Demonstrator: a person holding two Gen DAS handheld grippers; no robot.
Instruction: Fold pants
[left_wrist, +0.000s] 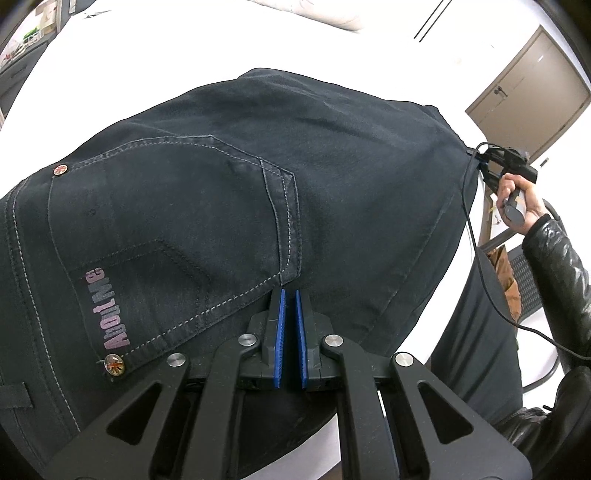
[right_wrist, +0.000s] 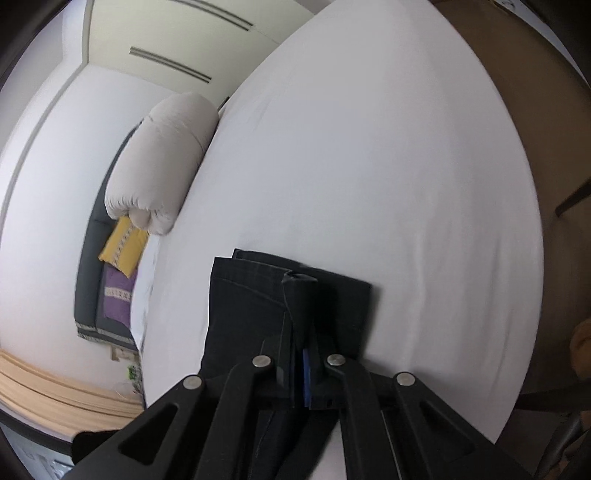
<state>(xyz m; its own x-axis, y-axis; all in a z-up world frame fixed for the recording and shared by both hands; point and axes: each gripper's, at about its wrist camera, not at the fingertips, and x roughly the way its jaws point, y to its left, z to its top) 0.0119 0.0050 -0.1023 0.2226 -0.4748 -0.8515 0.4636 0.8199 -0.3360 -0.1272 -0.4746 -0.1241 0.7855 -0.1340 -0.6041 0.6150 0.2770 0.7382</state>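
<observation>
Dark jeans (left_wrist: 229, 192) lie on the white bed (right_wrist: 369, 166). Left tongs (left_wrist: 290, 295) pinch the seat seam edge; right tongs (right_wrist: 301, 332) clamp the folded hem ends. Step in hand: both ends gripped. Next, probably, carrying the hems toward the waistband.

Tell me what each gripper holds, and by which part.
Both hold the dark denim pants: left gripper at the seat seam, right gripper on a folded edge.

The person is wearing a glossy black leather-look sleeve (left_wrist: 554, 266) and dark trousers (left_wrist: 476, 332), and is carrying black grippers with ridged blue pads (left_wrist: 279, 332), round silver screws (four showing per gripper) and a thin black cable (left_wrist: 480, 266).
</observation>
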